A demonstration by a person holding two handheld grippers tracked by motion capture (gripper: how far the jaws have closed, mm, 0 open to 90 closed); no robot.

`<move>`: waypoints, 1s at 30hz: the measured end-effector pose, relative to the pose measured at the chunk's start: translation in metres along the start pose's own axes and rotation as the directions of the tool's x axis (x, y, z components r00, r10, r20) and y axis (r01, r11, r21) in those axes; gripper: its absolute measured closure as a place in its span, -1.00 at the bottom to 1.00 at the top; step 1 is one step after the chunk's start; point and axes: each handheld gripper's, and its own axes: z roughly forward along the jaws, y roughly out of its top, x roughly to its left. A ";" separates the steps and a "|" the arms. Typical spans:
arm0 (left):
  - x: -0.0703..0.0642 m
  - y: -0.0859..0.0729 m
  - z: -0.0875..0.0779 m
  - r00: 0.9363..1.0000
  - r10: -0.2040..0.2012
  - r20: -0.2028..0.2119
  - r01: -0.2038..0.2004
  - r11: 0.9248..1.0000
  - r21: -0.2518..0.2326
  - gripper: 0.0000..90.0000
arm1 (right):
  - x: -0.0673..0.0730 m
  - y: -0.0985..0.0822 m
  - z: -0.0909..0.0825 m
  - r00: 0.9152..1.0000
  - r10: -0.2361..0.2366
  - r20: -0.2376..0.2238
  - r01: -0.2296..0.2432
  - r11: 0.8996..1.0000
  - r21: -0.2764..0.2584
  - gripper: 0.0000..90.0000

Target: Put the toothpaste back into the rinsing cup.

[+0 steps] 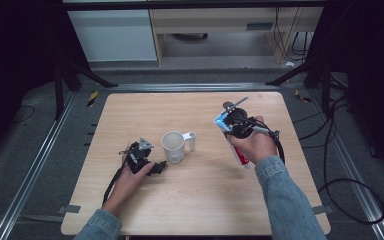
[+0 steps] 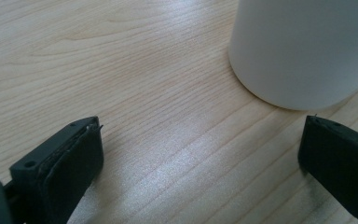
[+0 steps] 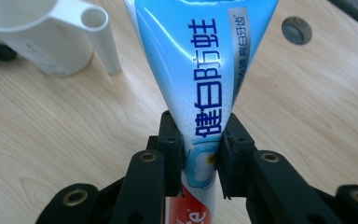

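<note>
Toothpaste tube (image 3: 200, 74): soft, glossy plastic, pale blue with dark blue lettering and a white-and-red band near its lower end; it widens from the pinched part to a flat, broad far end. Held clear above the counter on the right side, slanting in the right hand.
Right claw (image 3: 200, 154): two matt black jaws with small screw holes, closed on the toothpaste tube from both sides, pads pressing the skin inward. In the high view it sits in the person's right hand (image 1: 252, 145), sleeve of blue denim.
Left claw (image 2: 200, 154): jaws standing wide apart, nothing between them, hard black blocks with flat rubbery pads; it rests low on the counter, just beside the cup.
Cup (image 1: 173, 146): white, smooth, matt plastic, round and slightly tapered, with a flat handle ending in a hollow upright tube (image 1: 192, 141). It stands upright near the middle of the counter, between the two hands.
Counter (image 1: 195, 200): pale wood with fine straight grain and a soft sheen, rounded corners.
Round grey disc (image 3: 297, 30): small, flat, lying on the counter beyond the tube.
</note>
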 end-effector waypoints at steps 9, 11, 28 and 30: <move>0.000 0.000 0.000 1.000 -0.005 0.000 0.005 1.000 -0.001 -1.00 | -0.007 0.000 -0.001 1.000 0.022 0.011 -0.020 0.989 -0.148 0.63; 0.000 0.000 0.000 1.000 -0.004 0.000 0.004 1.000 -0.001 -1.00 | -0.008 -0.001 -0.003 1.000 0.027 0.010 -0.025 0.979 -0.201 0.63; 0.000 0.000 0.000 1.000 0.001 0.000 -0.001 1.000 0.004 -1.00 | -0.003 -0.010 0.003 0.993 0.121 -0.006 -0.114 0.916 -0.385 0.63; 0.000 0.000 0.000 1.000 0.000 0.000 0.000 1.000 0.003 -1.00 | -0.001 -0.010 0.004 0.992 0.122 -0.011 -0.117 0.912 -0.394 0.63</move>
